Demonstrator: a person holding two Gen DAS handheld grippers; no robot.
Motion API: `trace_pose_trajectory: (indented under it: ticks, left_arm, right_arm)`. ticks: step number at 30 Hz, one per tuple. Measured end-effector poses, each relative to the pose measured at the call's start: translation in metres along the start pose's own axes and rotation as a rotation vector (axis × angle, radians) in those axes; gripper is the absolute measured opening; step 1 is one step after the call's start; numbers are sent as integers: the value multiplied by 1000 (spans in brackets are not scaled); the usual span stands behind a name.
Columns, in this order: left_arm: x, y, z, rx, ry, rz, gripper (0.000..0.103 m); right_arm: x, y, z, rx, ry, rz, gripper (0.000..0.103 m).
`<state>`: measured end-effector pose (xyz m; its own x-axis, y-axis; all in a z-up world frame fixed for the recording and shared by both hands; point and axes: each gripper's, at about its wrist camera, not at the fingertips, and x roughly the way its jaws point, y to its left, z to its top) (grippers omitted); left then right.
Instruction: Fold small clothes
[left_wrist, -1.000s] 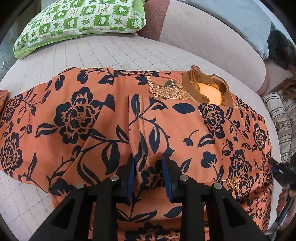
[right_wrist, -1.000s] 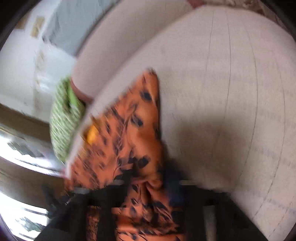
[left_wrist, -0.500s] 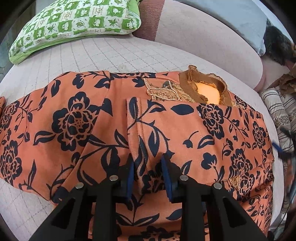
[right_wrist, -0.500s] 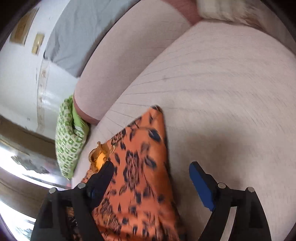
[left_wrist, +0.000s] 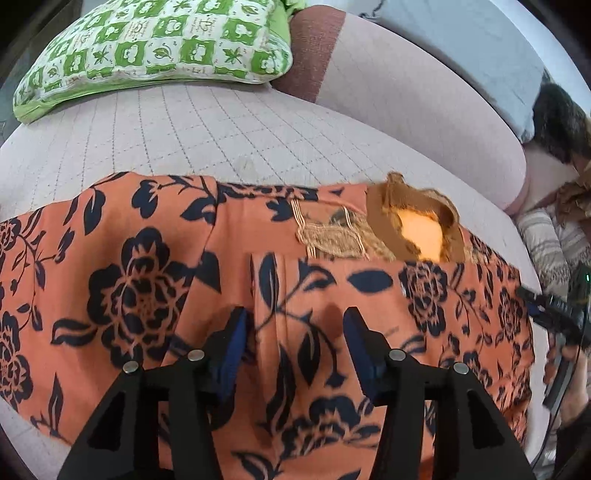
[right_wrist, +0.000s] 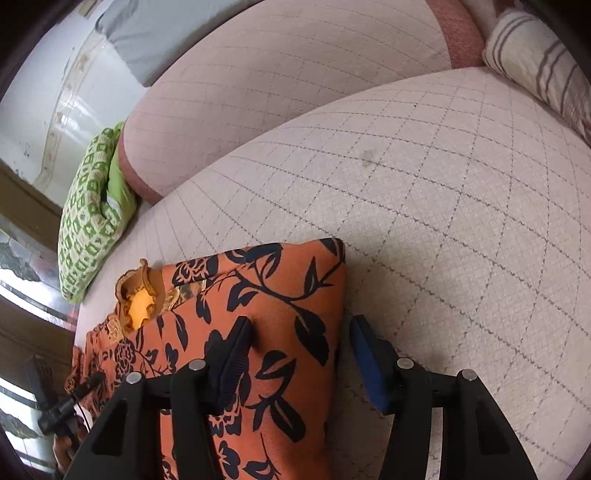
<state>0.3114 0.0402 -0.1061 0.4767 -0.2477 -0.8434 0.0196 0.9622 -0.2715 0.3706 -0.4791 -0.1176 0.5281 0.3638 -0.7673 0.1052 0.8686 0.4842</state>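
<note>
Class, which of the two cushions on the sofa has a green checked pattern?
The green checked cushion by the sofa's far left end; the other cushion is cream with grey stripes.

Domestic living room: quilted pale-pink sofa seat (right_wrist: 443, 206) ahead of the jaws with matching backrest (right_wrist: 280, 74) beyond, green-and-white patterned cushion (left_wrist: 155, 51) far ahead to the left, striped cushion (right_wrist: 539, 62) far right, whitewashed wall (right_wrist: 55, 99) behind.

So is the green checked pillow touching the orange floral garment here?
Apart. The left wrist view shows the green checked pillow and the orange floral garment separated by a wide strip of bare quilted cushion.
</note>
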Motion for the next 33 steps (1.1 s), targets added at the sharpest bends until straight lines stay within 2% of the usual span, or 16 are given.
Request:
trace_pose_trajectory:
  ticks: [1, 2, 4, 8, 10, 12, 13, 17, 20, 22, 24, 26, 27, 28, 30, 33]
  left_arm:
    - [3, -4, 5, 22, 8, 40, 16]
    - [6, -6, 8, 38, 19, 55, 6]
    - [2, -10, 14, 45, 4, 46, 5]
    - [-25, -38, 25, 156, -164, 90, 5]
    - [-1, -41, 28, 164, -94, 96, 6]
    - [28, -35, 24, 168, -16, 138, 10]
    - [26, -35, 22, 172, -46, 138, 13]
    - [2, -39, 23, 186, -77, 161, 15]
    - [-24, -36, 14, 180, -125, 129, 27]
    - [-32, -35, 4, 168, -125, 94, 32]
    - [-25, -35, -9, 168, -85, 97, 48]
    - [5, -28, -17, 145, 64, 130, 51]
    - [4, -28, -15, 152, 31, 129, 52]
    - [-4, -32, -17, 170, 22, 145, 52]
    - [-21, -34, -19, 173, -5, 111, 51]
    - [-25, -34, -23, 177, -28, 138, 58]
  right_arm:
    - [3, 5, 1, -13, 4, -13, 22]
    - [6, 6, 4, -22, 10, -28, 18]
    - [4, 13, 3, -51, -9, -55, 10]
    - [-39, 50, -2, -179, -189, -108, 9]
    - [-41, 52, -6, -217, -221, -184, 9]
    - [-16, 30, -5, -152, -147, -234, 12]
    - [2, 11, -7, -89, -67, -244, 15]
    - [-27, -5, -12, -23, -165, -152, 22]
    - [-65, 1, -18, 1, -243, -76, 23]
    - [-73, 13, -29, -1, -182, 73, 23]
    - [-68, 22, -42, -12, -105, 190, 26]
    - [-46, 19, -55, 20, -14, 176, 43]
    - [-18, -1, -65, 113, 95, 109, 36]
    - [-15, -19, -70, 214, 72, 143, 26]
    - [-32, -22, -70, 297, 25, 168, 31]
    - [-62, 4, -66, 169, -64, 164, 36]
